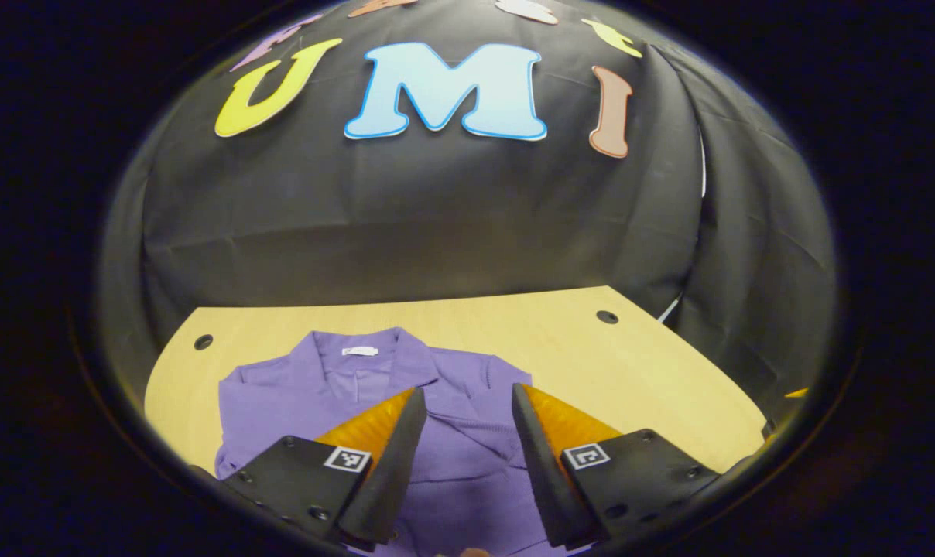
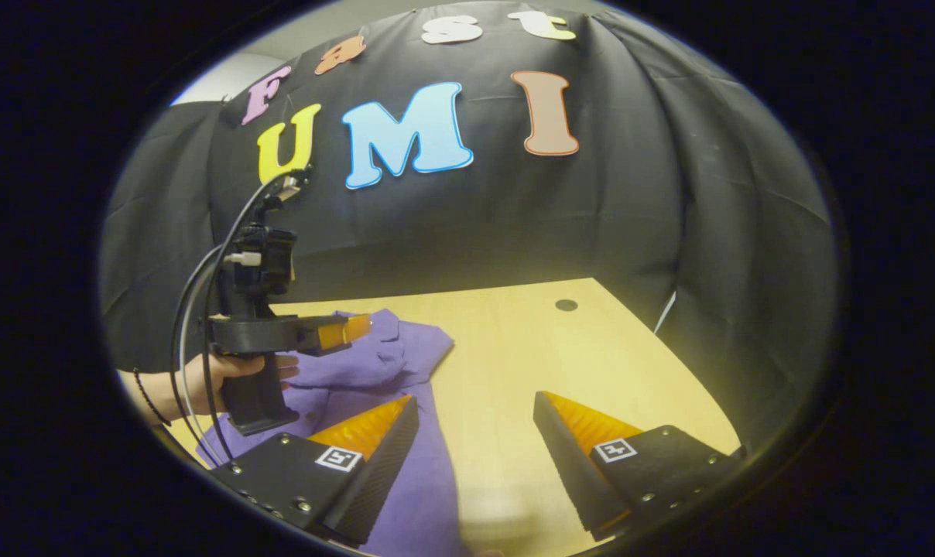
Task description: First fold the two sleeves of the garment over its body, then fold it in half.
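garment: purple collared top (image 1: 436, 433), flat on the tabletop (image 1: 591, 348), collar toward the booth wall at 12 o'clock in the left gripper view; in the right gripper view it lies at 9 to 7 o'clock, its near edge running down to the bottom of the view (image 2: 405, 433)
sleeves: cloth bunched and lapped over the body near the collar in the right gripper view; which sleeve it is, cannot tell
neck label: small white tag (image 1: 359, 351) inside the collar, at 12 o'clock of the garment; print too small to read
left tongs: (image 1: 467, 433) fingers spread wide, nothing between them, hovering over the garment's chest; whether the tips touch cloth, cannot tell
left tongs from the right gripper view: (image 2: 359, 329) seen side-on at 9 o'clock, held by a hand (image 2: 227, 375) with a dark band at the wrist, cables looping up from the unit; tips above the bunched cloth
right tongs: (image 2: 475, 441) fingers spread wide, empty; left finger (image 2: 382, 441) over the garment's edge, right finger (image 2: 576, 456) over bare tabletop
markers: square black-and-white coded tag on each finger mount (image 1: 347, 459), (image 2: 613, 450); pattern, not text
tabletop: light wood, round dark holes near the far corners at 10 o'clock (image 1: 203, 341) and 1 o'clock (image 1: 607, 316)
fold state: garment not yet folded in half
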Demonstrator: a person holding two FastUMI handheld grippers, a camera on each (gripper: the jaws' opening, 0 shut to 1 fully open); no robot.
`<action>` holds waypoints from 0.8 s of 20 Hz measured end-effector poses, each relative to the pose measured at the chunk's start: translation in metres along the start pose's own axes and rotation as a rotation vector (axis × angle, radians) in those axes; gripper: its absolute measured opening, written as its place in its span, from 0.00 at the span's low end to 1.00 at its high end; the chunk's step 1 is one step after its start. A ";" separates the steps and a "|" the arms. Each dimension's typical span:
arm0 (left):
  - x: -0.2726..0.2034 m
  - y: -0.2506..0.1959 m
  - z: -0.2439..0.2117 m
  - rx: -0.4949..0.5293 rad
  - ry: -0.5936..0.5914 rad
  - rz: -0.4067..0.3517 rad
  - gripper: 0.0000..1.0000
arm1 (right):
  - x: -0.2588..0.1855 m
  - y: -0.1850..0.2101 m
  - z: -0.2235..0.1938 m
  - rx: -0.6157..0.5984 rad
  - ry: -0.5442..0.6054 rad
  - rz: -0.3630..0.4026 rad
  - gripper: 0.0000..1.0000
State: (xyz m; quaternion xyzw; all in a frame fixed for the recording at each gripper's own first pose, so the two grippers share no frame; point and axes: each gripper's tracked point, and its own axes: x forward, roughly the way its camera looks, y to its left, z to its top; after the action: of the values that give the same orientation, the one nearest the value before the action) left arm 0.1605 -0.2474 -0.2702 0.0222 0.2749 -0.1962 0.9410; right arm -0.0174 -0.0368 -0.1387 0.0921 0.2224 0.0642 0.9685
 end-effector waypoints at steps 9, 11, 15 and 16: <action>-0.102 0.068 -0.045 -0.024 0.005 0.048 1.00 | -0.015 0.026 -0.071 -0.051 0.150 -0.029 0.93; -0.129 0.087 -0.060 -0.010 0.013 0.064 1.00 | -0.019 0.031 -0.085 -0.053 0.175 -0.036 0.93; -0.181 0.120 -0.103 -0.023 0.060 0.079 1.00 | -0.026 0.039 -0.112 -0.057 0.221 -0.056 0.93; -0.194 0.128 -0.114 -0.031 0.072 0.086 1.00 | -0.027 0.040 -0.121 -0.058 0.235 -0.063 0.93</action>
State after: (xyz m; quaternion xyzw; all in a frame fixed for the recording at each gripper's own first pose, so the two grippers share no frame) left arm 0.0016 -0.0426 -0.2737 0.0264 0.3103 -0.1503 0.9383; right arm -0.0986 0.0155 -0.2259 0.0488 0.3354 0.0505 0.9395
